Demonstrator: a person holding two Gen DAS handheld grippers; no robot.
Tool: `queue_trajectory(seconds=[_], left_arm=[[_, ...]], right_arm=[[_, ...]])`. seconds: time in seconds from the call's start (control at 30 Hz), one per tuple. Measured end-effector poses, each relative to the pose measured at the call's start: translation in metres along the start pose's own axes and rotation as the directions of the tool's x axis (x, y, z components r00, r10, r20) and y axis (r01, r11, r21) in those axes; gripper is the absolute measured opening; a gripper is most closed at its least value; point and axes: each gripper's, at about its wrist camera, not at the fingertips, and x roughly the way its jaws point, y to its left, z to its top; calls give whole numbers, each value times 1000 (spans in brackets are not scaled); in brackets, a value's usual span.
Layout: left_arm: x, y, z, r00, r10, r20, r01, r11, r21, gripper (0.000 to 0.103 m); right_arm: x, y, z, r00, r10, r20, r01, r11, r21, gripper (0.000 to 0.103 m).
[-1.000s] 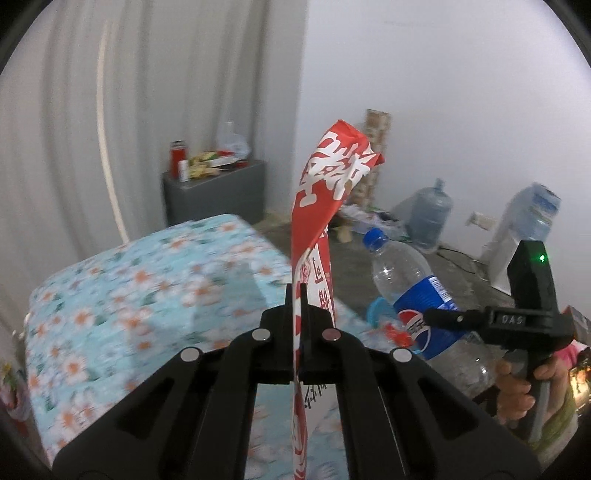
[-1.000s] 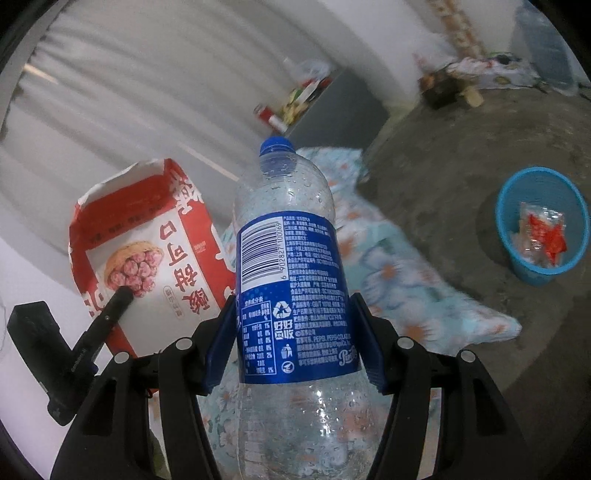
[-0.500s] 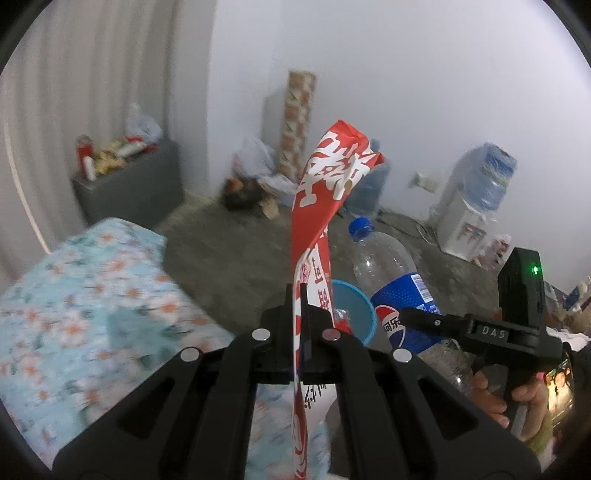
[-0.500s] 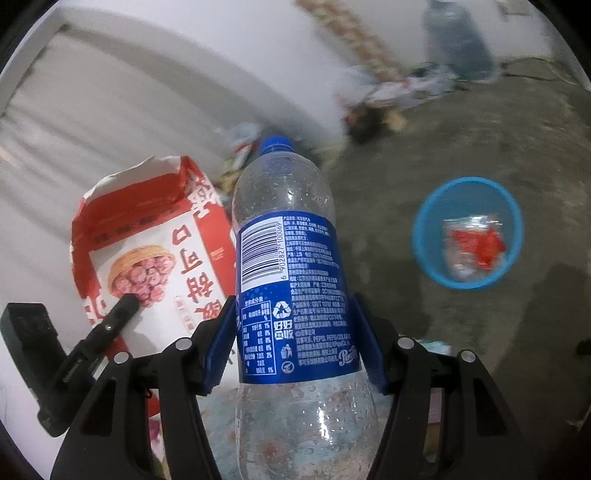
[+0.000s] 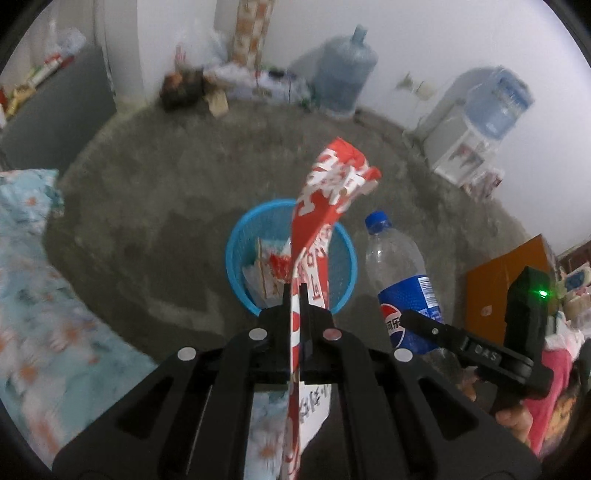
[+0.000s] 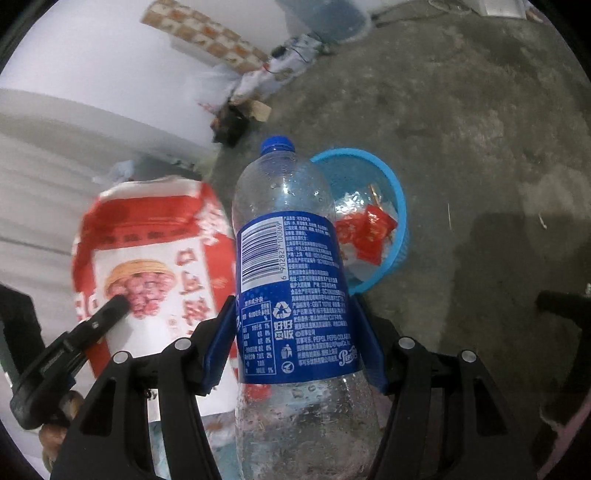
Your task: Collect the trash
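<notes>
Bare grey concrete floor (image 5: 147, 192), stained and patchy. A blue basket (image 5: 236, 258) stands on it out in the open, holding red and white wrappers (image 6: 369, 229). Along the far wall edge sit a large water jug (image 5: 345, 70), a water dispenser (image 5: 465, 147), a patterned roll (image 5: 251, 29) and a heap of litter (image 5: 207, 85); an orange box (image 5: 502, 284) at the right edge.

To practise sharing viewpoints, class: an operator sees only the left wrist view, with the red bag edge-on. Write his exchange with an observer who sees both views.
Operator: What is printed on the face of the red bag?
Observer: The right wrist view shows it broadside: pinkish round snacks pictured in a basket.
Operator: How does the right gripper hold the bottle?
Observer: Blue pads clamp both sides of its label's lower half.
</notes>
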Motion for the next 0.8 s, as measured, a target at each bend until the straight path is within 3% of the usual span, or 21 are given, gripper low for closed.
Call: queue_trajectory(seconds=[0.17, 0.23, 0.27, 0.3, 0.4, 0.57, 0.8], left_arm=[[53, 5, 31, 999, -1, -46, 1, 1000, 2, 1], [75, 8, 45, 997, -2, -78, 1, 1000, -8, 22], [82, 9, 49, 995, 14, -104, -15, 1000, -13, 55], [90, 12, 51, 992, 41, -118, -43, 999, -17, 66], [95, 14, 49, 987, 125, -96, -124, 992, 20, 66], [69, 3, 36, 993, 90, -74, -85, 994, 66, 68], [-28, -24, 20, 996, 38, 75, -44, 995, 85, 74]], right_arm=[[43, -4, 32, 997, 47, -68, -46, 999, 22, 61], [64, -6, 49, 995, 60, -85, -56, 998, 42, 62], [72, -9, 54, 995, 50, -85, -45, 997, 62, 67], [82, -13, 59, 995, 49, -83, -43, 996, 74, 74], [96, -27, 63, 997, -38, -67, 46, 991, 124, 74], [81, -28, 43, 999, -17, -28, 19, 994, 107, 74], [37, -1, 16, 999, -32, 25, 32, 999, 34, 74]])
